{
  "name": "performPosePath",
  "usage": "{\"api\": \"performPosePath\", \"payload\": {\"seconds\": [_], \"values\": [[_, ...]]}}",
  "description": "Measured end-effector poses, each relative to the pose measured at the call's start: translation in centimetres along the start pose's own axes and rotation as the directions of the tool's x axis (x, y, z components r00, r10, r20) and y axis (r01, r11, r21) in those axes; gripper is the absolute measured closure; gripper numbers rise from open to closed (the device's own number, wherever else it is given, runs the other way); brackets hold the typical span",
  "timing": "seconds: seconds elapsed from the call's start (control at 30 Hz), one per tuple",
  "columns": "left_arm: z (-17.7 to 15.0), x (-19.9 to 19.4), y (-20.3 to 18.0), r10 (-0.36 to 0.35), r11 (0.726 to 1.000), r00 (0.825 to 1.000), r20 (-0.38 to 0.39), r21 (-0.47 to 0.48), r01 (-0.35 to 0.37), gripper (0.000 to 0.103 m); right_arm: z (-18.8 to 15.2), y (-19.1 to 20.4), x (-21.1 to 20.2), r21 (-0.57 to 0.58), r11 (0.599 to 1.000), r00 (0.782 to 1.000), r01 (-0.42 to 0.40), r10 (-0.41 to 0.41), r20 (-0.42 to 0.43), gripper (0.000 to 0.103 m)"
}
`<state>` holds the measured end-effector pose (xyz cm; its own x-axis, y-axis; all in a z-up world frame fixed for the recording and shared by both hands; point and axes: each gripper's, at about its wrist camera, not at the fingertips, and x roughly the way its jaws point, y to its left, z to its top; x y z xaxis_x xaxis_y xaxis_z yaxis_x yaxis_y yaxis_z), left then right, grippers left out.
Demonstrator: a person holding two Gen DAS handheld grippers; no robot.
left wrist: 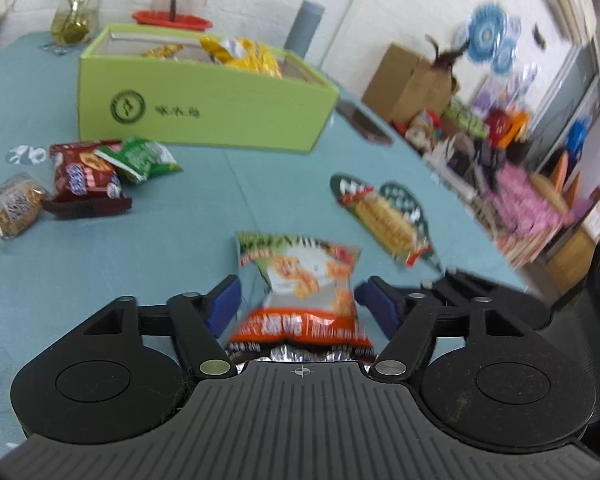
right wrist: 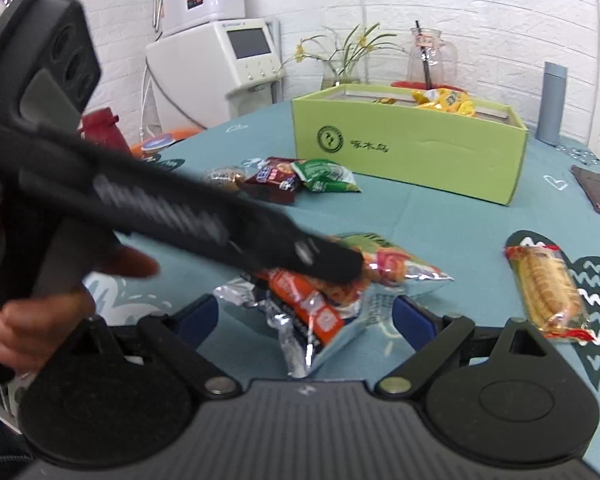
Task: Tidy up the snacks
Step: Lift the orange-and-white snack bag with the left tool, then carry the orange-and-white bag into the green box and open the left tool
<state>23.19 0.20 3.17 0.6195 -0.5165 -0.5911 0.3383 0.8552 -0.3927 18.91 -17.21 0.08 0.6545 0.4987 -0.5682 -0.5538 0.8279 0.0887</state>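
Foil crinkle on the orange snack bag (left wrist: pixel 300 292), lying mid-surface before the green box (left wrist: pixel 204 108), suggests light, slippery, crushable contents, best pinched at a sealed end by the left hand-held gripper (left wrist: pixel 298 300), whose unclenched jaws straddle it, the right hand-held gripper (right wrist: pixel 304 320) likewise unclenched.

Your black claw (left wrist: pixel 298 300) with blue pads (left wrist: pixel 226 304) frames an orange, white and green snack bag (left wrist: pixel 304 288) with silver foil ends. The bench (left wrist: pixel 140 248) wears a teal cloth printed with dark green hearts and white zigzags. At eleven o'clock stands a lime-green box (left wrist: pixel 204 108) bearing a dark green emblem, yellow packets (left wrist: pixel 244 54) inside. At nine o'clock, a maroon pack (left wrist: pixel 84 176) and a green pack (left wrist: pixel 144 158).
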Motion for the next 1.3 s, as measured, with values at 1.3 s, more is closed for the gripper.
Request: {"api": "performPosePath", "payload": {"seconds": [1.3], "values": [[10.7,0.6,3.8,-0.045,0.998,0.989,0.138,0.047,0.039,0.058,12.0,-0.2,6.5,-0.214,0.975,0.989,0.057,-0.026,0.147,0.012]]}}
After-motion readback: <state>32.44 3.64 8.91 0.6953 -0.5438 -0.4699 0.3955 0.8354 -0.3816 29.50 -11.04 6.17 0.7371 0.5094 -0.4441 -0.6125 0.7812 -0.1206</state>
